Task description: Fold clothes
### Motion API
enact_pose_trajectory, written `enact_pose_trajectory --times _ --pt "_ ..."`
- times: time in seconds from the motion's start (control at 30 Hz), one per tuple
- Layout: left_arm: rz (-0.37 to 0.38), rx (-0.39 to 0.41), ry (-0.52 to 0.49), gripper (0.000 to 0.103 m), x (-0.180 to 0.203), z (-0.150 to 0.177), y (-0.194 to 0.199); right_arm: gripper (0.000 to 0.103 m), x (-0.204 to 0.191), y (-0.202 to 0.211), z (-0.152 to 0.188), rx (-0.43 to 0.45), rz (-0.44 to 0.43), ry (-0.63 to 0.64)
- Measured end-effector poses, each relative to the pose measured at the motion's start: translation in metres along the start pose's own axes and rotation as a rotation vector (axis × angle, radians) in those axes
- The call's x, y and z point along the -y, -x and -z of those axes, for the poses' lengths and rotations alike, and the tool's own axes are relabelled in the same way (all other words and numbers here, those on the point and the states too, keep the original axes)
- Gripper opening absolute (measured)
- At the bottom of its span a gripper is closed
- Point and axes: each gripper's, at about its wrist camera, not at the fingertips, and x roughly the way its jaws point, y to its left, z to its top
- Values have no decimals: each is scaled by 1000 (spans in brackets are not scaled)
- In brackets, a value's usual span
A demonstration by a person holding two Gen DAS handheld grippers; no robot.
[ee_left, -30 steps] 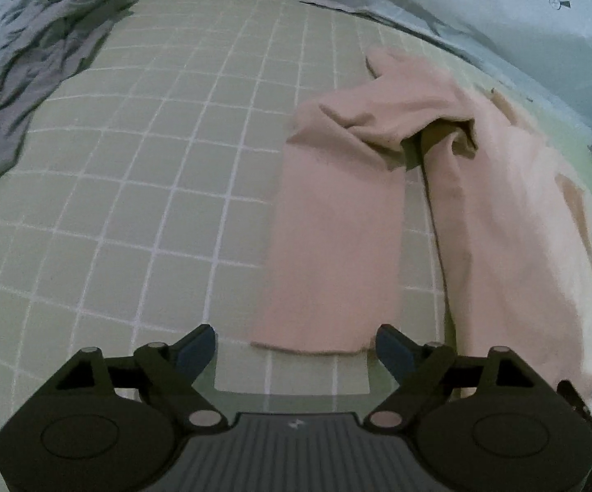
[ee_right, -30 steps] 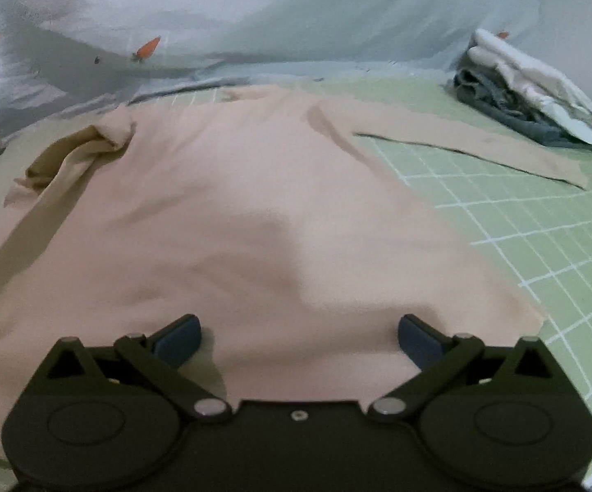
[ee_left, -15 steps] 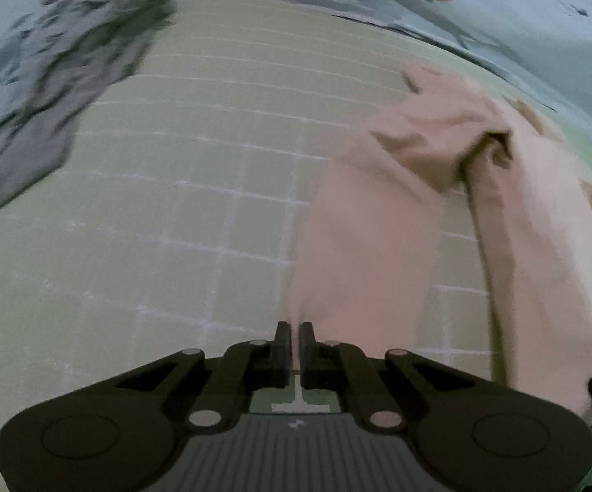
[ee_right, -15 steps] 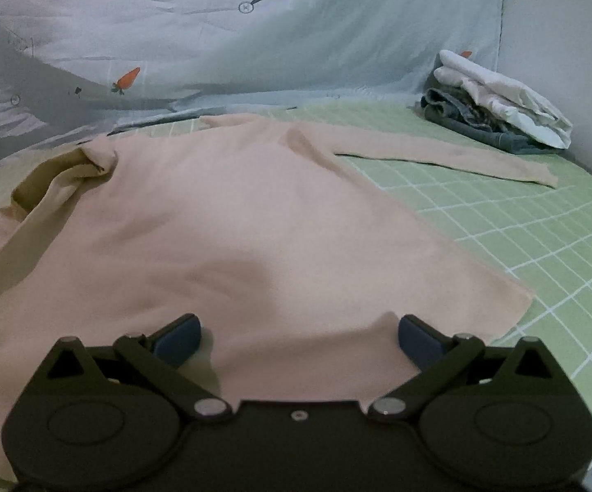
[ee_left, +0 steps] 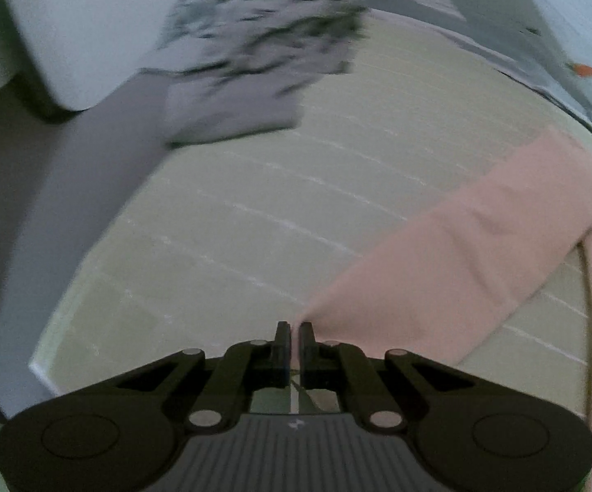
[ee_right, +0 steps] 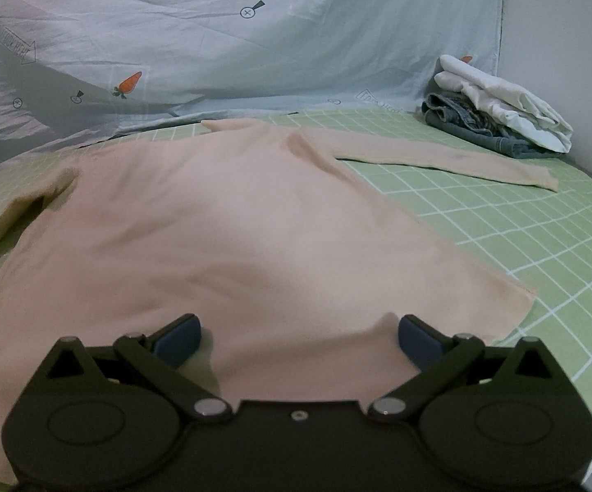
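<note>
Left wrist view: the left gripper [ee_left: 294, 330] is clenched on the cuff end of the pink sweater's sleeve [ee_left: 451, 270], the cloth pinched in the narrow slit between the two fingers. From that grip the sleeve runs up and to the right across the green checked sheet [ee_left: 254, 188], joining the rest of the garment at the right edge of the view. A crumpled grey garment [ee_left: 250, 69] lies on the sheet well apart from the sleeve, toward the far left corner, and a pale block [ee_left: 78, 28] stands beyond it; this part of the view is blurred and finer detail cannot be read. The sheet's edge falls away to the left of the gripper. Right wrist view: the right gripper [ee_right: 299, 338] is released, its blue-padded fingers [ee_right: 179, 338] spread wide over the hem of the pink sweater [ee_right: 230, 221], with nothing pressed between them. The sweater lies flat on the green checked sheet [ee_right: 521, 229], front down or up cannot be told, neck away from the gripper. Its other sleeve [ee_right: 451, 160] stretches out to the right of the body, ending near a stack of folded clothes [ee_right: 497, 110] at the sheet's far right corner. A carrot-print sheet [ee_right: 230, 37] hangs behind the sweater.
</note>
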Motion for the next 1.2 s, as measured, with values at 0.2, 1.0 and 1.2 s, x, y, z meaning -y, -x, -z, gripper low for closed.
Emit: enact_pose_trajectory --times 0.2,1.0,1.2 --pt "-56 38 69 4 -28 -9 2 103 -1 1 0 0 2 -2" --pt "301 26 -175 69 99 44 57 103 58 -3 -30 -38 82 -29" --pt "290 -15 -382 69 180 87 73 103 107 -19 -35 -126 69 -55"
